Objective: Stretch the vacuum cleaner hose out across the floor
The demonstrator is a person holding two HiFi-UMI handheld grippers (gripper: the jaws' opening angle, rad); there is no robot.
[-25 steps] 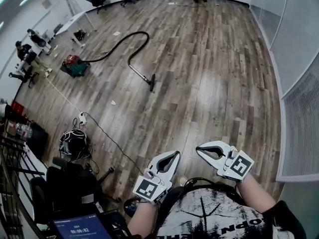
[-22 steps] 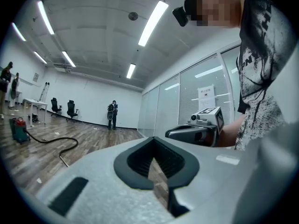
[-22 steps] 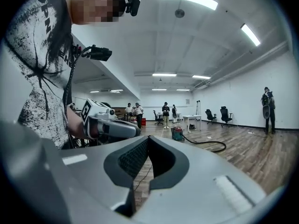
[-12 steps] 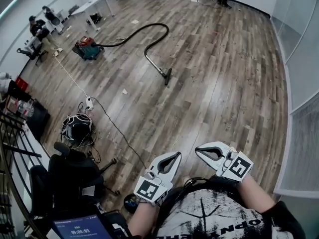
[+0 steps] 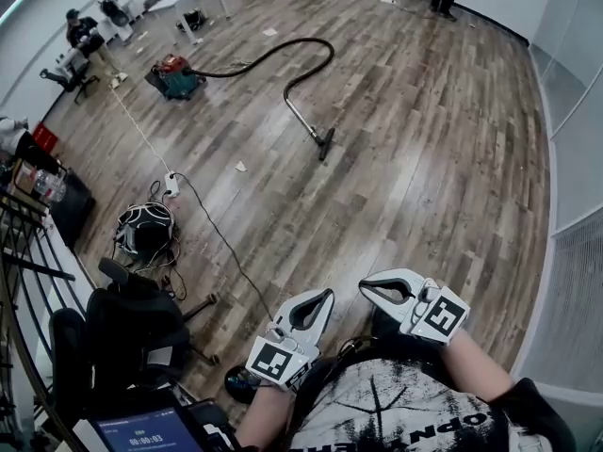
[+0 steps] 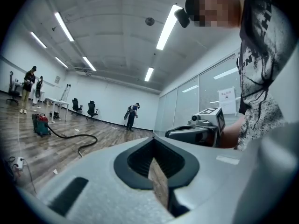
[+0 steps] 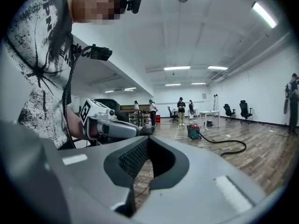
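Across the wooden floor [image 5: 424,158], the vacuum cleaner hose [image 5: 254,62] lies curved, far left. Near, the left tool [image 5: 322,298] and right tool [image 5: 367,288] are closed, holding nothing.

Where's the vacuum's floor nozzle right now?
Head view, upper centre: the floor nozzle lies on the wood floor, right of the vacuum cleaner, with the hose looping between them.

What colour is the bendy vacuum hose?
Black. The long curved vacuum hose shows best in the head view.
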